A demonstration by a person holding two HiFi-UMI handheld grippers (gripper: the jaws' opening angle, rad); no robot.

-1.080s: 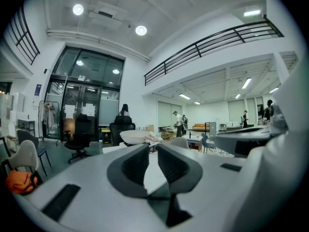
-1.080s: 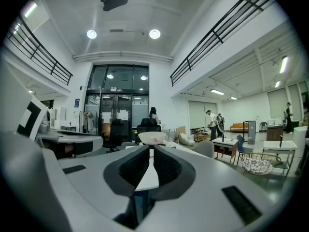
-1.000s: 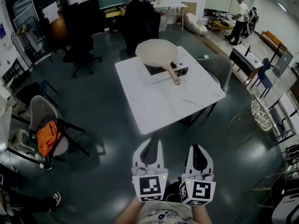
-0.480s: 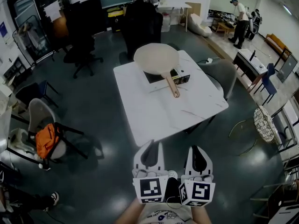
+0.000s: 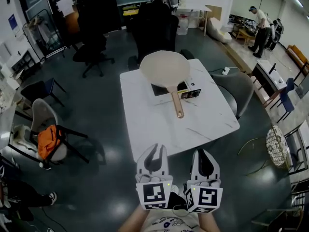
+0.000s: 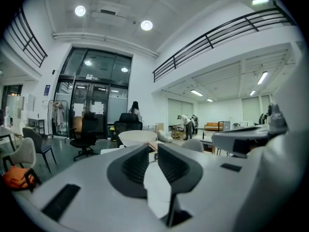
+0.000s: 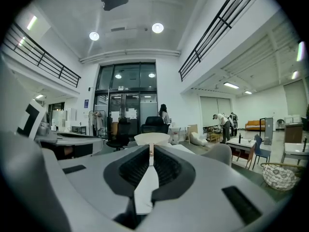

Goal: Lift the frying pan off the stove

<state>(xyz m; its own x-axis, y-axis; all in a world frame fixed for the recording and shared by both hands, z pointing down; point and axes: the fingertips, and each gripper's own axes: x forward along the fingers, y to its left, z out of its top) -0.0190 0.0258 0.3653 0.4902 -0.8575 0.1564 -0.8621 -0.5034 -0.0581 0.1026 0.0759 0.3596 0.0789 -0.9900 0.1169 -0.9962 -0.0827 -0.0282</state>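
One frying pan [image 5: 164, 69], one stove [image 5: 187, 93], left tongs [image 5: 155, 148], right tongs [image 5: 204, 152], closed

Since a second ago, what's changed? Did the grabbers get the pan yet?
Not yet. The person has stepped closer: the table, with the frying pan and stove on it, has slid nearer and lower in the head view. Nothing was taken hold of. The left gripper and right gripper stay shut and empty, side by side. The pan stays on the stove.
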